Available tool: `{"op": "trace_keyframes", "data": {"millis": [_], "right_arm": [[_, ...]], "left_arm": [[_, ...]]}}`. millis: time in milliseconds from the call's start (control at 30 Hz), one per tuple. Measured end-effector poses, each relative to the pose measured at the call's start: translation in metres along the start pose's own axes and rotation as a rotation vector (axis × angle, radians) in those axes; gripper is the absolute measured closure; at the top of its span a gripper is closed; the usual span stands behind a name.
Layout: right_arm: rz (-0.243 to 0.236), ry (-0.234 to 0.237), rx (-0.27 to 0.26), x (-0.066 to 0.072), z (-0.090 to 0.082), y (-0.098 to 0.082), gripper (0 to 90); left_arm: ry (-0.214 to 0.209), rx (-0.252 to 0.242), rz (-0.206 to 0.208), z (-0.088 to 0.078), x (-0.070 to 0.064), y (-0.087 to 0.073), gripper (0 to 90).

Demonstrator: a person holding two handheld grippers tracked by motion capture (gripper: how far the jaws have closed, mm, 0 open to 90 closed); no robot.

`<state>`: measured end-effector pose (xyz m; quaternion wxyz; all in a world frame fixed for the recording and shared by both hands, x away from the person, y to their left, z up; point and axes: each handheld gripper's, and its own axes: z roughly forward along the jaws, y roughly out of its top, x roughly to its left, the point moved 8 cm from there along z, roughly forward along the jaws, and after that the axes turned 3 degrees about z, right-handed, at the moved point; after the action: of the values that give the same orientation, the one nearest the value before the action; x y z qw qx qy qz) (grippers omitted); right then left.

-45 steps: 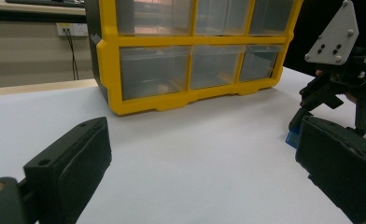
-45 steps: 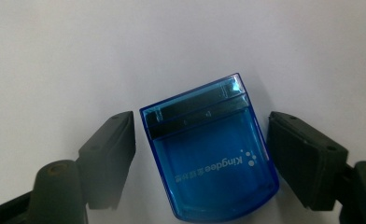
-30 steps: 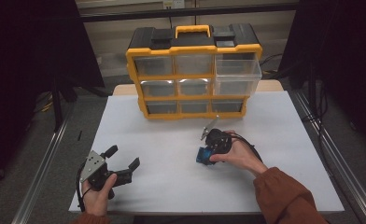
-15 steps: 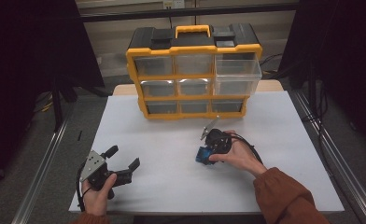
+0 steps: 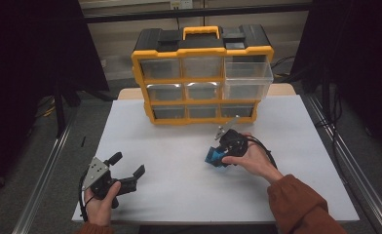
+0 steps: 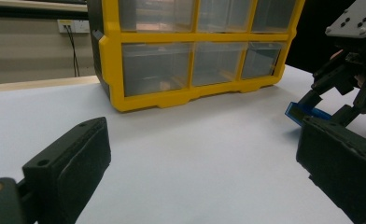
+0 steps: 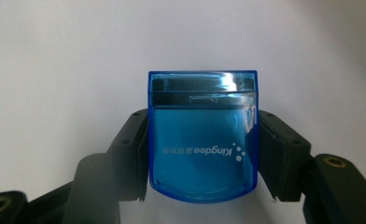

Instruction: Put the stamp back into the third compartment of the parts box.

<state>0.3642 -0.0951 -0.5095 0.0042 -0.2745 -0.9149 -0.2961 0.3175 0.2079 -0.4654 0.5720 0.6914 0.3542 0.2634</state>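
Observation:
A small clear blue box (image 7: pixel 202 137) printed "Kingdee" sits between the jaws of my right gripper (image 7: pixel 202 156), which is shut on its two sides just above the white table. From above, that right gripper (image 5: pixel 221 155) points down and left at the table's middle, with the blue box (image 5: pixel 213 157) at its tip. My left gripper (image 5: pixel 129 169) rests near the front left edge, open and holding nothing. In the left gripper view its own jaws stand wide apart, and the blue box (image 6: pixel 302 112) shows at the far right.
A yellow and black drawer organizer (image 5: pixel 202 73) stands at the back of the white table (image 5: pixel 179 146). Its top right clear drawer (image 5: pixel 247 78) is pulled out toward me. Dark curtains flank the table.

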Motion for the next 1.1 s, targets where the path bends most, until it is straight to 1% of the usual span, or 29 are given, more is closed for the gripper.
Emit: {"op": "trace_keyframes", "data": {"millis": [33,67,100,133,167,200,367,400,433,467,567,600,633,700,733,767,800,867,900,933,1000,1033,1067,1100], "right_arm": [[0.0,0.0,0.0,0.0,0.0,0.0,42.3],[-0.019,-0.001,-0.02,0.0,-0.002,0.001,42.3],[-0.019,-0.001,-0.02,0.0,-0.002,0.001,42.3],[-0.036,0.0,-0.043,0.002,-0.005,0.002,42.3],[-0.036,0.0,-0.043,0.002,-0.005,0.002,42.3],[-0.051,0.012,-0.062,0.004,-0.009,0.003,42.3],[-0.043,0.024,-0.087,0.006,-0.015,0.004,42.3],[-0.051,0.027,-0.103,0.006,-0.019,0.005,42.3],[-0.051,0.027,-0.103,0.006,-0.019,0.005,42.3],[-0.062,0.024,-0.12,0.006,-0.023,0.006,42.3],[-0.057,0.023,-0.126,0.007,-0.027,0.007,42.3],[-0.054,0.018,-0.134,0.007,-0.03,0.007,42.3],[-0.054,0.018,-0.134,0.007,-0.03,0.007,42.3],[-0.056,0.02,-0.144,0.007,-0.034,0.007,42.3],[-0.045,0.027,-0.147,0.008,-0.035,0.007,42.3],[-0.046,0.025,-0.151,0.008,-0.037,0.008,42.3],[-0.045,0.03,-0.156,0.009,-0.039,0.008,42.3],[-0.049,0.035,-0.166,0.01,-0.042,0.01,42.3],[-0.052,0.038,-0.166,0.011,-0.045,0.011,42.3],[-0.054,0.032,-0.179,0.012,-0.051,0.014,42.3],[-0.058,0.039,-0.188,0.013,-0.052,0.015,42.3],[-0.053,0.035,-0.19,0.014,-0.057,0.016,42.3],[-0.055,0.043,-0.203,0.016,-0.063,0.018,42.3],[-0.055,0.043,-0.203,0.016,-0.063,0.018,42.3]], "left_arm": [[0.0,0.0,0.0,0.0,0.0,0.0,3.2],[0.002,-0.001,0.004,0.0,-0.001,0.0,3.2],[0.002,-0.001,0.004,0.0,-0.001,0.0,3.2],[-0.001,-0.001,0.007,0.0,-0.001,0.0,3.2],[-0.001,-0.001,0.007,0.0,-0.001,0.0,3.2],[0.002,-0.003,0.005,0.0,-0.001,0.001,3.2],[0.0,-0.001,0.004,0.0,-0.001,0.0,3.2],[-0.008,-0.011,0.0,0.0,-0.002,0.001,3.2],[-0.008,-0.011,0.0,0.0,-0.002,0.001,3.2],[-0.006,-0.009,0.006,0.0,-0.002,0.001,3.2],[-0.01,-0.01,0.005,0.0,-0.002,0.001,3.2],[-0.003,-0.006,0.013,-0.001,-0.001,0.001,3.2],[-0.003,-0.006,0.013,-0.001,-0.001,0.001,3.2],[-0.007,-0.007,0.006,0.0,-0.002,0.001,3.2],[-0.007,-0.013,-0.001,0.0,-0.002,0.001,3.2],[-0.001,-0.01,0.0,0.0,-0.002,0.001,3.2],[-0.009,-0.01,0.01,0.0,-0.002,0.001,3.2],[0.001,-0.005,0.014,0.0,-0.001,0.001,3.2],[0.003,-0.004,0.012,0.0,-0.001,0.001,3.2],[0.002,-0.005,0.006,0.0,-0.001,0.001,3.2],[0.003,-0.004,0.007,0.0,-0.001,0.001,3.2],[-0.002,-0.001,0.012,0.0,-0.001,0.0,3.2],[-0.001,-0.005,0.011,-0.001,-0.001,0.001,3.2],[-0.001,-0.005,0.011,-0.001,-0.001,0.001,3.2]]}}
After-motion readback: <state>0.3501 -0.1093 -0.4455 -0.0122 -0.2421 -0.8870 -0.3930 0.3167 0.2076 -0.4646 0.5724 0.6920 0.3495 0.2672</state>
